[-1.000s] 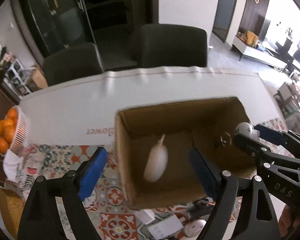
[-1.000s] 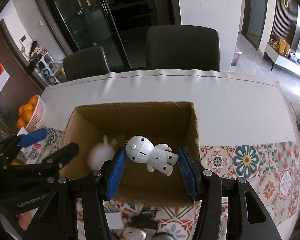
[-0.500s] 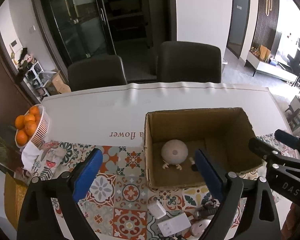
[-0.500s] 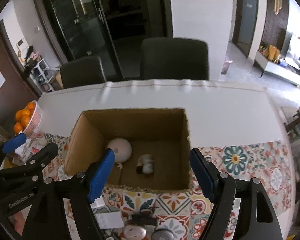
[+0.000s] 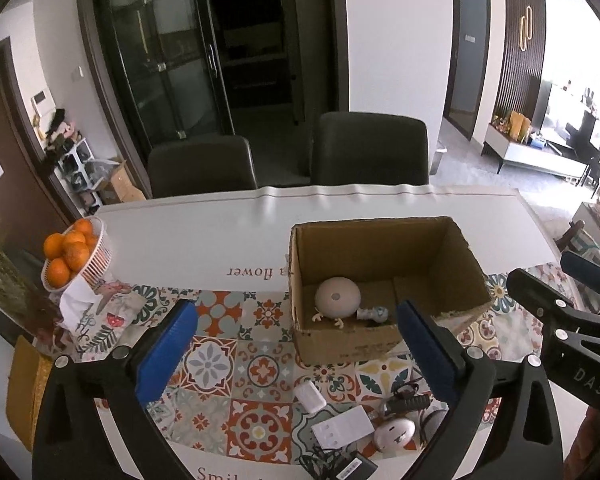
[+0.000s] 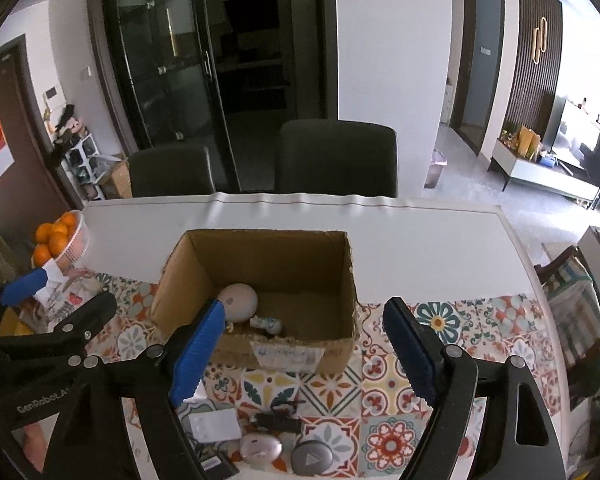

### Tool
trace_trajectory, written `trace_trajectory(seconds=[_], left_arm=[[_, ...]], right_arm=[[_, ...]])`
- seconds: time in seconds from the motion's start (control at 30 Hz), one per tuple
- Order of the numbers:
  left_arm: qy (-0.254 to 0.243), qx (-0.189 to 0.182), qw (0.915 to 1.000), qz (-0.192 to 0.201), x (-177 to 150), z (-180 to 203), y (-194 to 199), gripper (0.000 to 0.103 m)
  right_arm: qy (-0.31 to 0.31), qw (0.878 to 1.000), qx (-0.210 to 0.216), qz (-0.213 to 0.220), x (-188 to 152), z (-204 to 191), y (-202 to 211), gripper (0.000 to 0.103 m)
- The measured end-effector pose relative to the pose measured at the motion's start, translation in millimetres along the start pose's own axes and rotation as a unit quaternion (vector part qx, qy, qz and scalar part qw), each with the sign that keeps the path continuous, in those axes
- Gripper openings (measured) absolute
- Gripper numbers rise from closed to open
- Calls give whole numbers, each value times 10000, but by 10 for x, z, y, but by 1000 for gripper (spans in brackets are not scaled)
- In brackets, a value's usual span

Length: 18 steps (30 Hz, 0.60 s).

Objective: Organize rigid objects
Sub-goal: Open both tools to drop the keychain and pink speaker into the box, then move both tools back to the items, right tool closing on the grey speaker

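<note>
An open cardboard box stands on the patterned tablecloth. Inside it lie a pale egg-shaped toy and a small white robot figure. The right wrist view also shows the box, the egg toy and the figure. My left gripper hovers above and in front of the box, jaws opening, nothing between them. My right gripper hangs likewise before the box, jaws opening and empty. Loose on the cloth near me lie a mouse, a white socket block and a white adapter.
A basket of oranges sits at the table's left edge. Two dark chairs stand behind the table. A grey round disc, a black gadget and black cables lie at the near edge.
The egg toy dropped from the left gripper and the right gripper let go of the robot figure. Both toys now rest in the box. Both grippers drew back and up, jaws wider.
</note>
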<state>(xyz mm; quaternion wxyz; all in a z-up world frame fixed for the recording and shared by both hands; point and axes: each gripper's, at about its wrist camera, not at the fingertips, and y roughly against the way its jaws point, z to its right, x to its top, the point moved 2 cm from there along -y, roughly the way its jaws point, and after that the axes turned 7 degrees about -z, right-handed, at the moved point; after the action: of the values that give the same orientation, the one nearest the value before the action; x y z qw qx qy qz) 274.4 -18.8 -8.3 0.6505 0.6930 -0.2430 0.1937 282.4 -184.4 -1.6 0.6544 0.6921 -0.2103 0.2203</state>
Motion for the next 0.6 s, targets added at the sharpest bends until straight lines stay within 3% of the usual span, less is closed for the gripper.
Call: trace_trajectory(seconds=[0.33,0.6], left_arm=[[119,-26,9998,127,-404,51,229,103],[154,71,9998,-65,-793,106,183,103]], right_arm=[[38,9998,9,172,-374,37,225,82],[180,9998,23,94,-705,27,239,83]])
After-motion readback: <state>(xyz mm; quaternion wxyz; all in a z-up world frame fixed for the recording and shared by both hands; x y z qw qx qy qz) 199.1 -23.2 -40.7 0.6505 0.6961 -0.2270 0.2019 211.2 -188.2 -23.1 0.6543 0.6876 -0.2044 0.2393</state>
